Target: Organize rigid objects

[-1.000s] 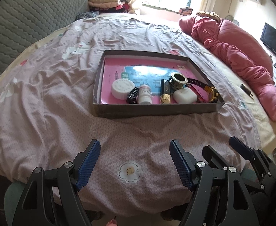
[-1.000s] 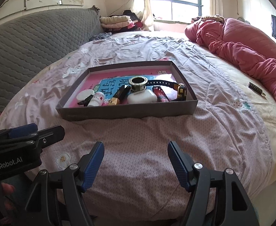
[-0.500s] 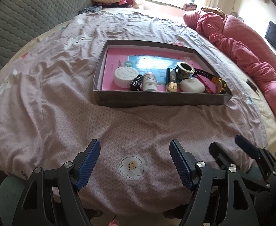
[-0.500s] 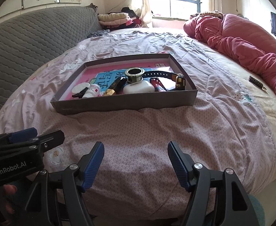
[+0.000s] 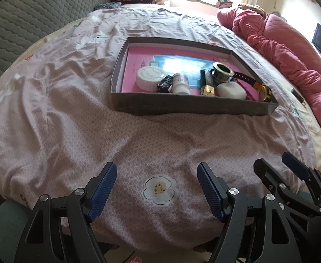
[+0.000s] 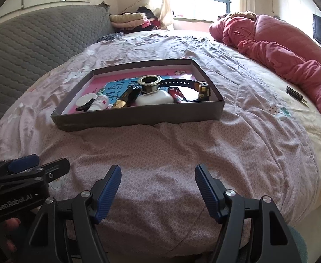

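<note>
A: Rigid objects sit together in a grey shallow box on the bed, in the upper middle of the left wrist view.

B: Which ones can you make out?

A: Along the box's near wall, from left to right: a white round lid, a black clip, a small white bottle lying down, a gold-ended black piece, a white case and a gold watch with a black strap. A metal ring stands just behind the white case. A red item shows beside the case in the right wrist view.

B: And the grippers?

A: The left gripper is at the bottom of its frame over the pink bedsheet, fingers spread with nothing between them. The right gripper is the same, spread and empty, low in its frame. Both are well apart from the box.

B: Anything else on the bed?

A: A pink quilt at the upper right, and a small dark object near it.
</note>
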